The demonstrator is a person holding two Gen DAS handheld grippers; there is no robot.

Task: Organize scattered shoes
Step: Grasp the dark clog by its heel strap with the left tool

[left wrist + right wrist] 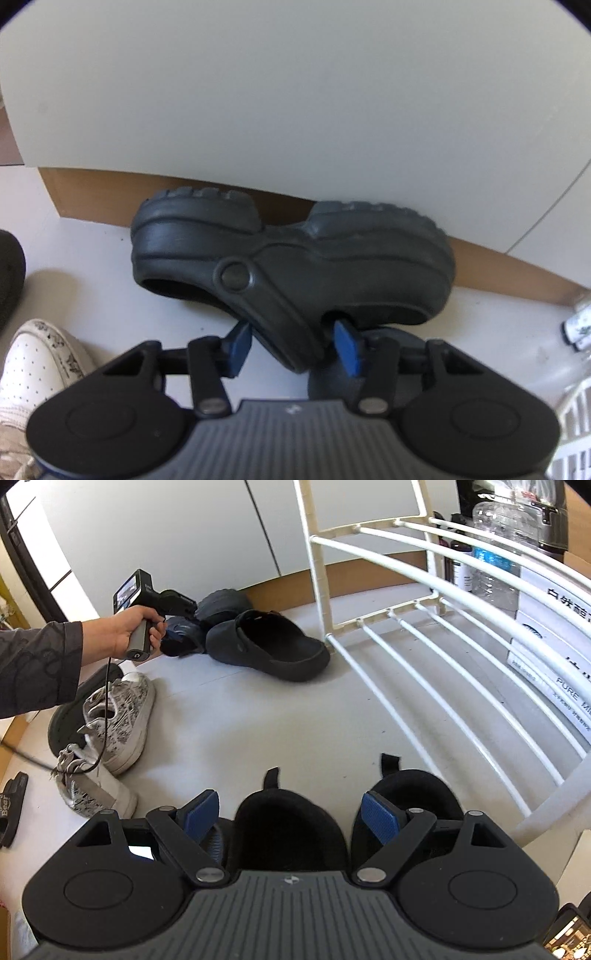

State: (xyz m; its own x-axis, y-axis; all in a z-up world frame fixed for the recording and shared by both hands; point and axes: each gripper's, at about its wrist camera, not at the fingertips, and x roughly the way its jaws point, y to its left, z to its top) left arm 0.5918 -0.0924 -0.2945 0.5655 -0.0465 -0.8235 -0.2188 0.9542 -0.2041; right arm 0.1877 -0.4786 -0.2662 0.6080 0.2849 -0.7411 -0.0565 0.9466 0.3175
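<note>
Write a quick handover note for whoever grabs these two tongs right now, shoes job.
Left tongs: astride the heel strap of the dark clog lying on its side by the cabinet base; pads look close to the strap, a firm grip isn't confirmed.
Right tongs: open, empty, poised over a black pair of shoes near the white rack.
Second dark clog sits upright on the floor beside the first. Two white patterned sneakers lie loose on the floor nearer the person.
Done: nothing on the rack's visible shelves yet.
Left: clogs, sneakers, black pair.

Clog [295, 258] matt smooth rubbery foam; rack [443, 635] glossy white bars; floor [258, 720] matt.
</note>
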